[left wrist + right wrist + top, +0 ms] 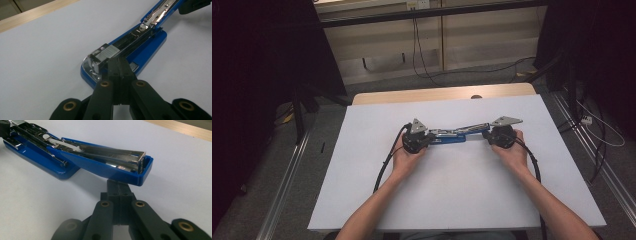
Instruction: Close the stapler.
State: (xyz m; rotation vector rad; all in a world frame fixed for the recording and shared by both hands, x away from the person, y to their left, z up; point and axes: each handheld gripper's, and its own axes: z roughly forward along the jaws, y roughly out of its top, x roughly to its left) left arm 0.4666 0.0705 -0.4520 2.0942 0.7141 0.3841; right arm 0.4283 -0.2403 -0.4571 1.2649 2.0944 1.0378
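My left hand-held gripper (pixel 426 138) has its jaws together, their tips resting at the front end of the stapler (pixel 456 135), by the metal staple block (pixel 108 53) in its open channel. The blue stapler lies swung open in the middle of the white surface (pixel 462 200), base to the left, lid to the right. I can read no writing on it. My right hand-held gripper (pixel 490 134), jaws together too, sits just under the raised tip of the lid (pixel 120 167).

I work in what looks like a lab. My table (pixel 362 200) wears a white sheet, black curtains (pixel 257 75) flank it, and cables (pixel 422 55) trail over grey carpet (pixel 272 170).
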